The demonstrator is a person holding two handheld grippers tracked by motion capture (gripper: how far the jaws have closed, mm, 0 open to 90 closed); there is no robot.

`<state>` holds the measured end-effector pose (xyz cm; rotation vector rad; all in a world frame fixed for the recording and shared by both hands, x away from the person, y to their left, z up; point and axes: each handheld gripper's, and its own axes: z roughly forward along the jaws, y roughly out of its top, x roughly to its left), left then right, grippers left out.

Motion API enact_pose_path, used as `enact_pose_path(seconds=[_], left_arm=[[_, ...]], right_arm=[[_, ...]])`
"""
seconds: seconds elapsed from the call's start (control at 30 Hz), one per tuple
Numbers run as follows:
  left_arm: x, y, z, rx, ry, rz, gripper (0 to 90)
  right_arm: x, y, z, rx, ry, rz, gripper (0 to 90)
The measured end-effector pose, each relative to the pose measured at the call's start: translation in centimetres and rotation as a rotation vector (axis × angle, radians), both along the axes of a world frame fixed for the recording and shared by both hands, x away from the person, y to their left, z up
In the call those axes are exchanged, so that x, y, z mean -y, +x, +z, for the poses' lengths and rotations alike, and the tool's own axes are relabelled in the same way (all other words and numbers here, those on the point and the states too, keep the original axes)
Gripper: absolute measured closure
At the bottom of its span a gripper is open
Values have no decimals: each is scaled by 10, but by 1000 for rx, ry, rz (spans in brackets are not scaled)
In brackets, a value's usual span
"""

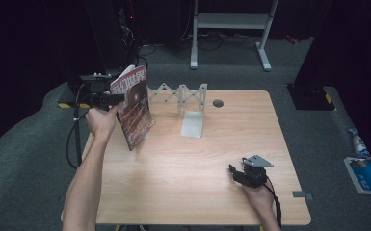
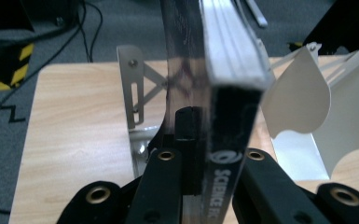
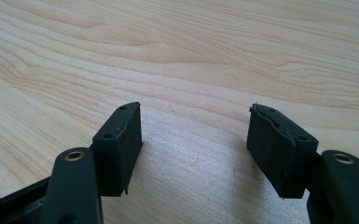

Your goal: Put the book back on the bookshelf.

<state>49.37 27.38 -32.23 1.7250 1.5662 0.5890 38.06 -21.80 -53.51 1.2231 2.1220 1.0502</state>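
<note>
A thick red-covered magazine (image 1: 134,108) is held upright and tilted over the table's back left, and my left gripper (image 1: 118,100) is shut on its near edge. In the left gripper view the black spine (image 2: 228,140) stands between the jaws, with one pad (image 2: 186,123) pressed against its left face. My right gripper (image 1: 236,173) rests low near the front right of the wooden table (image 1: 183,192). Its pads (image 3: 121,140) stand wide apart, open, with bare wood between them.
A white folding lattice rack (image 1: 180,95) stands at the table's back edge, with a white bookend (image 1: 192,124) in front of it. A dark cable hole (image 1: 218,103) lies to their right. Black equipment and cables (image 1: 84,91) crowd the left edge. Packets (image 1: 364,173) lie on the floor at right.
</note>
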Motion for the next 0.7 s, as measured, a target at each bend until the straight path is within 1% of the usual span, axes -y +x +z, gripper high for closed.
enact_pose_path(seconds=[0.03,0.1,0.23,0.5,0.57,0.7], left_arm=[[0,-1,0,12,-2,3,839],[1,-1,0,31,9,2,839],[4,-1,-1,54,15,10,839],[9,-1,-3,107,49,9,838],[10,-2,-5,126,41,14,839],[9,-4,-9,152,34,22,838]], right_arm=[[0,0,0,0,0,0,355],[0,0,0,0,0,0,355],[0,0,0,0,0,0,355],[0,0,0,-1,0,0,355],[0,0,0,-1,0,0,355],[0,0,0,-1,0,0,355]])
